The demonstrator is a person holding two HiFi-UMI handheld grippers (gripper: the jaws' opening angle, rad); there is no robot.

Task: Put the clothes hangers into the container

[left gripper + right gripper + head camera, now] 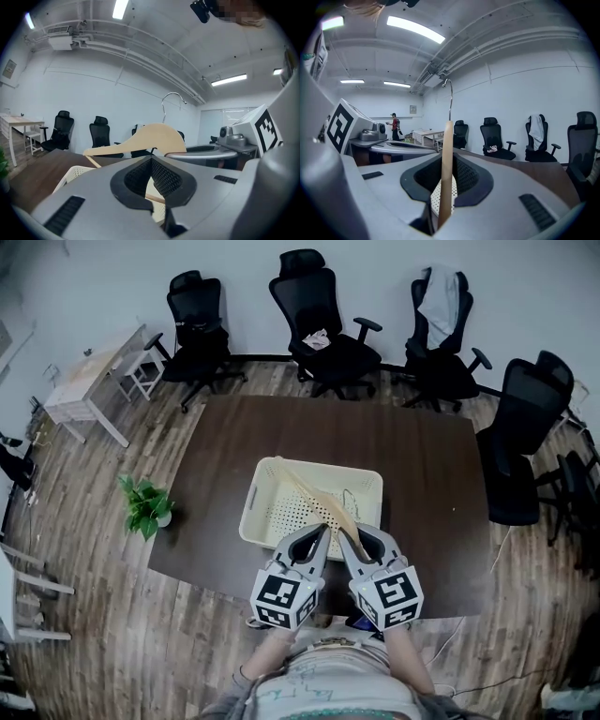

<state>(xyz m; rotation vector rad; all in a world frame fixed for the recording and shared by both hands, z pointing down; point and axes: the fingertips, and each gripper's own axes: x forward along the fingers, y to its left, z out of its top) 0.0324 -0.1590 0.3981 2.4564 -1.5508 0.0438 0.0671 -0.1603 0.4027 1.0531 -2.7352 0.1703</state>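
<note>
The right tongs (352,535) are closed on the near end of the pale wooden clothes hanger with a metal hook (314,493). In the right gripper view the hanger (446,168) stands edge-on between the pads. The left tongs (322,532) are beside them with the pads meeting at the tips and nothing visibly pinched.

The hanger slants over the cream perforated plastic basket (253,512) at the middle of the dark brown table (422,474). It runs from the tongs at 6 o'clock to the basket's corner at 11 o'clock.

With only one end gripped, the long hanger could pivot in the pads. Its far tip lies over the rim, so lowering it at this slant may leave it propped there instead of inside. The hook could also catch the rim or a perforation.

Only the head view shows that slant. The left gripper view alone shows the hanger (154,138) broadside above the closed left tongs (151,161), with its hook upright and a thin bar underneath. Only the right gripper view confirms the right tongs' (447,161) grip.
</note>
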